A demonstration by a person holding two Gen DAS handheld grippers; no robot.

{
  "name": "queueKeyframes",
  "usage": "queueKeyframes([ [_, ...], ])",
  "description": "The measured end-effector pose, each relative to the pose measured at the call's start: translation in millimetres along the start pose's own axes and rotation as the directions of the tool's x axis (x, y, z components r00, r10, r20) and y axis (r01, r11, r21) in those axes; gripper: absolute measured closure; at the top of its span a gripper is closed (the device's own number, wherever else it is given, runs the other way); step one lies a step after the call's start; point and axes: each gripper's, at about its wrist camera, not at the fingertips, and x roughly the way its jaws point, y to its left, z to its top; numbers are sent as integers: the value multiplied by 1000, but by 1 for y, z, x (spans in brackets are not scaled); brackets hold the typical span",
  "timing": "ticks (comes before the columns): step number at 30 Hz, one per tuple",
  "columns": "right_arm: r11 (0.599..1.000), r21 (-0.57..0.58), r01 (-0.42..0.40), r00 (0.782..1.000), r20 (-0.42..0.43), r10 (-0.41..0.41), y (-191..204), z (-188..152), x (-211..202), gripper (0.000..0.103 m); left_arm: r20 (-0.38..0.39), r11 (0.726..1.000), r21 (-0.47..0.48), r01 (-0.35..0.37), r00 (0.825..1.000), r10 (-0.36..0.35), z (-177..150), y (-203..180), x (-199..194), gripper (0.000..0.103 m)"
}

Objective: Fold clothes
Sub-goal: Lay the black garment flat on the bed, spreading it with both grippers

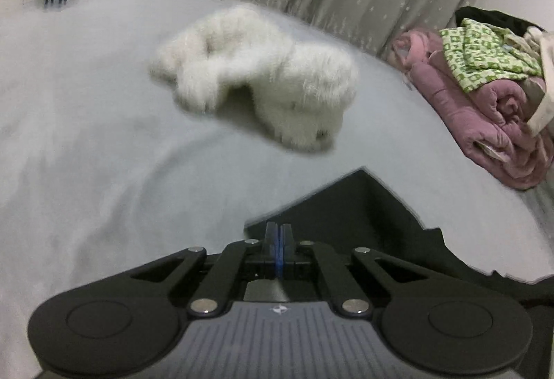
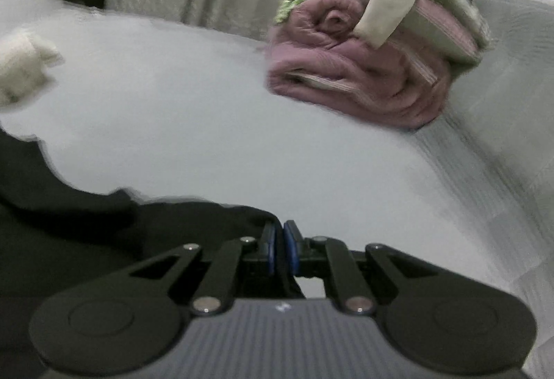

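My left hand-held gripper and right hand-held gripper are both pinched on the black cloth, I think; it's blurry. It lies on the bed. A thin pinch could slip.
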Motion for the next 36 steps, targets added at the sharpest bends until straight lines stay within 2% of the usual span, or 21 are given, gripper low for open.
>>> queueKeyframes([
  [2, 992, -58, 111, 994, -8, -112, 5, 3, 16, 95, -23, 1000, -2, 19, 1000, -19, -8, -1, 5, 71],
  [3, 986, -86, 144, 989, -25, -146, 9, 1, 25, 95, -18, 999, 14, 30, 999, -30, -12, -4, 6, 65],
  [5, 986, -132, 100, 991, -77, -111, 23, -7, 42, 95, -16, 998, 35, 57, 998, -56, -16, -13, 6, 45],
  [7, 986, -158, 50, 991, -117, -69, 33, -18, 53, 95, -19, 995, 51, 84, 996, -84, -19, -23, 6, 42],
  [8, 989, -134, 62, 991, -110, -77, 32, -22, 53, 92, -21, 993, 59, 98, 995, -97, -21, -28, 6, 41],
  [9, 995, -76, 72, 993, -88, -78, 26, -24, 50, 87, -22, 994, 69, 88, 996, -87, -22, -32, 7, 41],
  [11, 997, 40, 66, 996, -58, -63, 13, -27, 39, 67, -15, 995, 91, 48, 999, -47, -26, -38, 7, 42],
  [13, 993, 102, 65, 997, -34, -62, 5, -28, 27, 59, 3, 994, 110, 30, 1000, -30, -31, -42, 0, 42],
  [16, 994, 105, 3, 1000, -18, -1, -1, -34, 2, 50, -10, 995, 86, 51, 999, -51, -36, -42, -14, 42],
  [19, 989, 127, -81, 995, -45, 87, 2, -42, -23, 46, -39, 994, 84, 69, 997, -66, -41, -49, -20, 40],
  [22, 964, 202, -172, 975, -106, 196, 6, -51, -42, 46, -84, 995, 80, 54, 995, -47, -53, -59, -11, 39],
  [24, 949, 239, -208, 963, -120, 241, 7, -54, -65, 46, -61, 992, 129, 15, 998, -7, -59, -69, -4, 44],
  [25, 937, 263, -228, 957, -117, 265, 7, -56, -79, 46, -43, 987, 158, -7, 999, 14, -62, -74, -1, 80],
  [26, 920, 296, -258, 948, -106, 300, 7, -59, -95, 46, -24, 982, 188, -29, 999, 34, -65, -79, 2, 102],
  [29, 850, 360, -384, 901, -55, 430, 5, -67, -141, 46, 2, 984, 176, -28, 1000, 28, -59, -74, 2, 103],
  [31, 828, 342, -444, 875, -36, 483, 13, -78, -163, 46, 38, 988, 149, -45, 998, 40, -47, -59, -6, 103],
  [34, 817, 311, -486, 852, -40, 522, 25, -91, -173, 46, 104, 990, 100, -96, 991, 86, -22, -30, -22, 103],
  [36, 810, 331, -483, 850, -45, 525, 29, -92, -167, 46, 143, 990, 59, -129, 982, 120, -1, -10, -33, 103],
])
